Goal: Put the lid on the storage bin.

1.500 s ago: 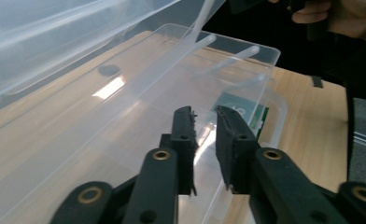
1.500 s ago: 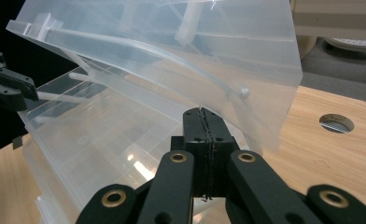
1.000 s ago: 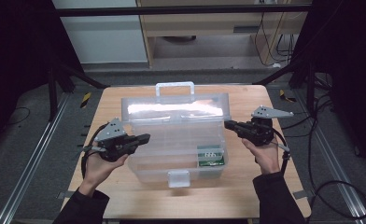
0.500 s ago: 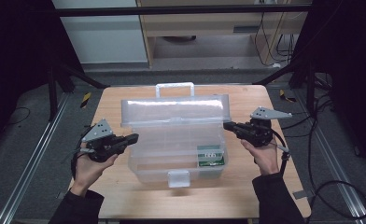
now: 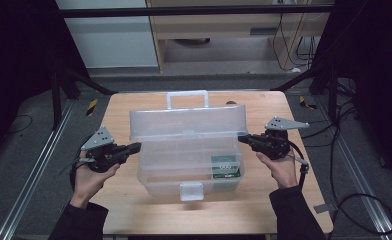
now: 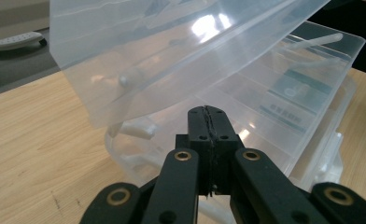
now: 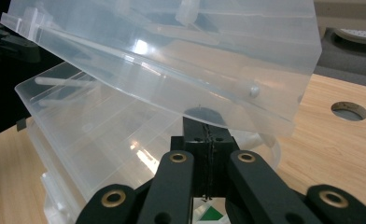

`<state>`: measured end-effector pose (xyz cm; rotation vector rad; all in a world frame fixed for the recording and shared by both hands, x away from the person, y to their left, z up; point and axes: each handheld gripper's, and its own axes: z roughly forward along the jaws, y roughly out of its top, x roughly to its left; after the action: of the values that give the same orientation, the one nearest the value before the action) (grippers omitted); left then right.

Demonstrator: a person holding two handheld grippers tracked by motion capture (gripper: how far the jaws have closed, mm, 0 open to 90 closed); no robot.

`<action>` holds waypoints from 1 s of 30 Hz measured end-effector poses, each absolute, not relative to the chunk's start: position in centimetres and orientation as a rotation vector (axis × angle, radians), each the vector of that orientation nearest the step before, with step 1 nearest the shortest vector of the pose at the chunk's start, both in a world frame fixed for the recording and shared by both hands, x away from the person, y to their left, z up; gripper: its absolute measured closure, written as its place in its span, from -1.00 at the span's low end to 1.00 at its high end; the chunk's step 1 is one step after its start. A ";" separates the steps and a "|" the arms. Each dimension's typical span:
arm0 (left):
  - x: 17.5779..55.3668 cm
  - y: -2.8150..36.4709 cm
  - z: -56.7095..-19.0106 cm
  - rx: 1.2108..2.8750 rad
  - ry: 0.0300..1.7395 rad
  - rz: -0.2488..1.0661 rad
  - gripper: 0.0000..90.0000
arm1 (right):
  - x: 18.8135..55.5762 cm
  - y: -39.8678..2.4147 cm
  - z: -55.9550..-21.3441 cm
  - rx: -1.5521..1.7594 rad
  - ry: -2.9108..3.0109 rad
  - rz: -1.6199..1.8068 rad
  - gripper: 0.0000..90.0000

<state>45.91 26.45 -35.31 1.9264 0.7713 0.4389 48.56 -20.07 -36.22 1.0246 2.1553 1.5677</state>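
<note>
Clear plastic organiser box [image 5: 189, 155] sits in the middle of the wooden table [image 5: 134, 210] in front of you, its lid [image 5: 186, 122] propped half open and leaning back toward the carry handle [image 5: 186, 97] on the far side. Judging by the thin, see-through walls, it should be light and fairly stiff but glossy, so expect it to slide on the table and to flex if you squeeze a wall; the lid's side edges or the front latch tab [image 5: 191, 190] look like the sounder places to take hold. Your left gripper [image 5: 132, 148] hangs just off the box's left end, jaws pressed fully together with nothing between them, as the left gripper view confirms [image 6: 209, 116]. Your right gripper [image 5: 244, 140] points in at the right end just under the lid's corner, its jaws likewise closed on nothing [image 7: 208, 128]. Inside, shallow dividers split the tray into compartments, and a small green-and-white packet [image 5: 226, 167] lies in the right front one. Its printing is too small and blurred through the plastic to read, and no brand name shows on the box itself. A round hole [image 7: 349, 110] pierces the tabletop beyond the box.
</note>
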 end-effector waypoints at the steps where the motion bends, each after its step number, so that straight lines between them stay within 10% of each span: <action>1: 45.9 26.5 -35.3 1.928 0.772 0.439 0.99 | 48.5 -20.1 -36.3 1.024 2.158 1.559 1.00; 30: 45.4 27.3 -36.9 1.978 0.800 0.440 0.99 | 46.5 -20.6 -37.5 1.036 2.220 1.444 0.99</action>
<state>45.38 27.26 -36.91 1.9785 0.7998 0.4396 46.49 -20.58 -37.48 1.0365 2.2198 1.4442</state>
